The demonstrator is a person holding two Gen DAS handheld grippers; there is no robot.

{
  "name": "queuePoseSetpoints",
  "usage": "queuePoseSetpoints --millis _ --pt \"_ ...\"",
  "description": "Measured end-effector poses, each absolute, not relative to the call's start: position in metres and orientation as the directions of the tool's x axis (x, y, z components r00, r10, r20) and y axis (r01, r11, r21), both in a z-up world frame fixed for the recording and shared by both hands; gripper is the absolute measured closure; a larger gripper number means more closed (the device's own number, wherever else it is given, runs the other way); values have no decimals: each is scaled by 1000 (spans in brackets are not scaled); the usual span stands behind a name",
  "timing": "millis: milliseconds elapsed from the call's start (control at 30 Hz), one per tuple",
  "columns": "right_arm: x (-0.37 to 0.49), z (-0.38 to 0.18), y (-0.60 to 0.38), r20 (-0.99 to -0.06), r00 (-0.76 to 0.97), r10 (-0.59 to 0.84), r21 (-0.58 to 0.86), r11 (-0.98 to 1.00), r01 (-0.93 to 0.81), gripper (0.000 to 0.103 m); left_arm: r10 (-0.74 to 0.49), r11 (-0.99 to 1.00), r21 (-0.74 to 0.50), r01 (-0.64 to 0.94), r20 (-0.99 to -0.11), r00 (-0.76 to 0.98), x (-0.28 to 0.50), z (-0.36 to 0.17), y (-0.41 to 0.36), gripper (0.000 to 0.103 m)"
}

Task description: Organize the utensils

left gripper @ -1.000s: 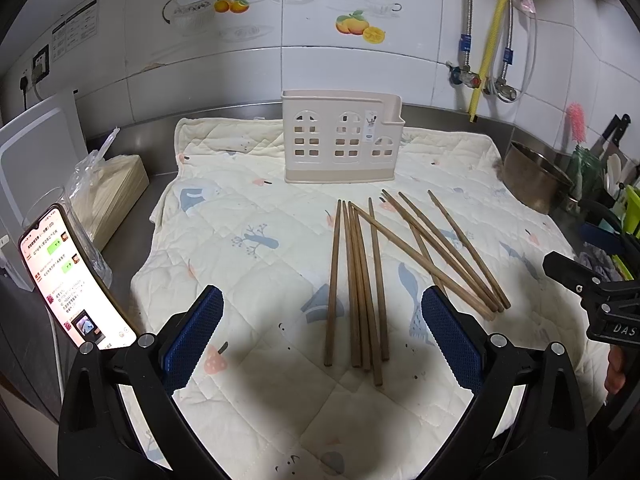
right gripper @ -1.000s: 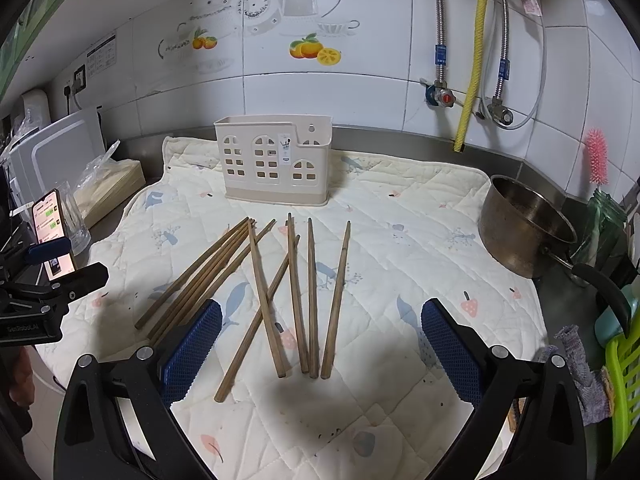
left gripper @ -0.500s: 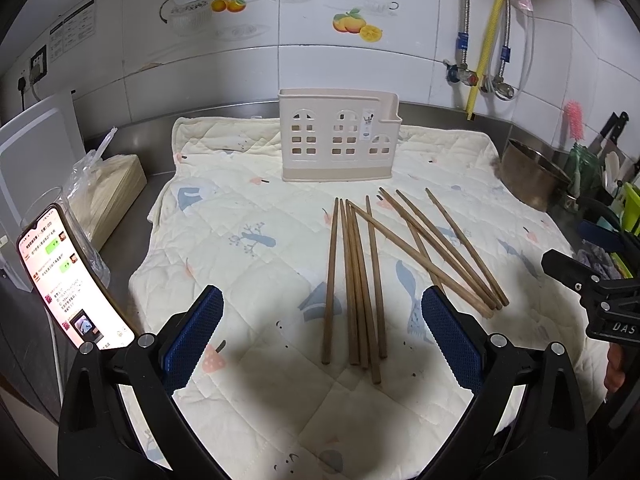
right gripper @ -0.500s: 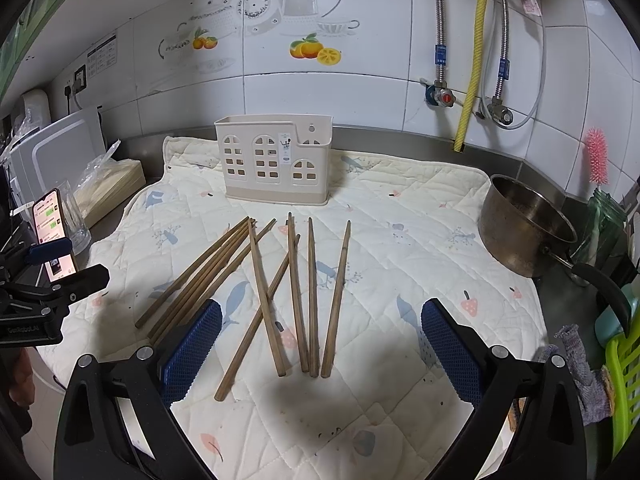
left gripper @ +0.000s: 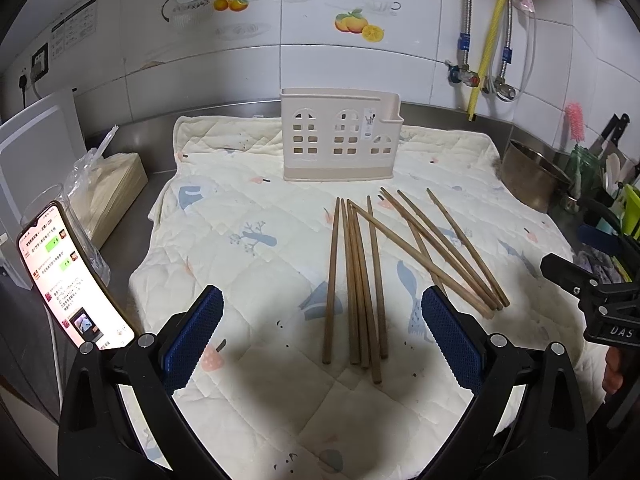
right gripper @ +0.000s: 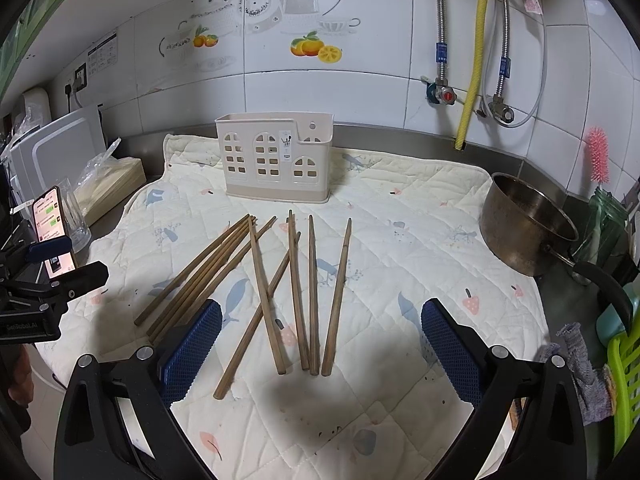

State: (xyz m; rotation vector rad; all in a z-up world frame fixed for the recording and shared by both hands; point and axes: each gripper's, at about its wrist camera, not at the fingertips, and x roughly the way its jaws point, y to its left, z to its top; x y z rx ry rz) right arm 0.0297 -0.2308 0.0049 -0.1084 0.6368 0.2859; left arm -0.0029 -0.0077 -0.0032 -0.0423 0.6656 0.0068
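The left tongs [left gripper: 322, 334] hang above the near part of the surface with both blue pads spread wide and nothing between them; the right tongs [right gripper: 322, 336] are likewise fully parted and empty, poised over the near edge of the quilted mat [right gripper: 420, 216] that covers the steel surface [left gripper: 120, 248]; the wooden chopsticks [left gripper: 362, 280] lie loose on the mat, about midway between its near and far edges, none of them gripped. In the left wrist view one bundle lies close together with tips toward the far edge, and a second group [left gripper: 448, 248] fans toward the right edge, one stick crossing from the first bundle under the others; in the right wrist view the same sticks show as a slanted cluster [right gripper: 200, 272] toward the left edge and several nearly straight ones [right gripper: 312, 292] in front of the tongs, two of them crossing. The beige utensil holder [right gripper: 276, 160] stands upright at the far edge of the mat, well apart from the chopsticks; its window-shaped cut-outs face the cameras. A metal pot [right gripper: 528, 224] sits off the mat at the right edge of the surface; a lit phone [left gripper: 72, 276] leans upright at the left edge; beside it rests a stack in a plastic bag [left gripper: 108, 188]; a pink brush [right gripper: 598, 156] stands near the far right corner.
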Motion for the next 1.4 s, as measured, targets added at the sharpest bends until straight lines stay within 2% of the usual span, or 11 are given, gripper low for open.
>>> queuePoseSetpoints --millis 1400 --pt "22 15 -240 -546 798 253 10 955 -296 6 12 996 -63 -56 -558 830 -12 10 1 5"
